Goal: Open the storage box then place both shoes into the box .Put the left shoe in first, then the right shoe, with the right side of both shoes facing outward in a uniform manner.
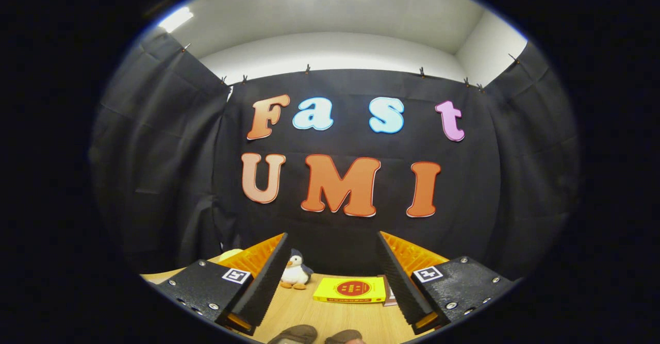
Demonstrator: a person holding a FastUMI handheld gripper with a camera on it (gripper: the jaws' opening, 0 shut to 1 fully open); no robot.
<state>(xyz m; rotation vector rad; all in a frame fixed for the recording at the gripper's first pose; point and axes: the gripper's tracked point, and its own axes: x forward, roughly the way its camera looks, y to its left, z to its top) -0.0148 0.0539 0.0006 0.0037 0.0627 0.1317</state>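
black cloth walls (pixel 165 143), wooden table (pixel 330 315)

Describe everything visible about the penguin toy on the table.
The penguin toy is a small plush with a dark back, white belly and orange beak and feet. It stands upright on the wooden table, near the black cloth wall, beyond the open gripper, just beside one finger's tip. Nothing else visibly touches it.

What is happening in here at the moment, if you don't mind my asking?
A person is holding a handheld gripper level above a wooden table, and its fingers are spread wide open with nothing between them. The tops of two shoes lie on the table between the fingers. Beyond the fingers, near the booth's black wall, sit a small penguin toy and a yellow box. Nothing is being gripped, so the shoe task looks to be at an early stage.
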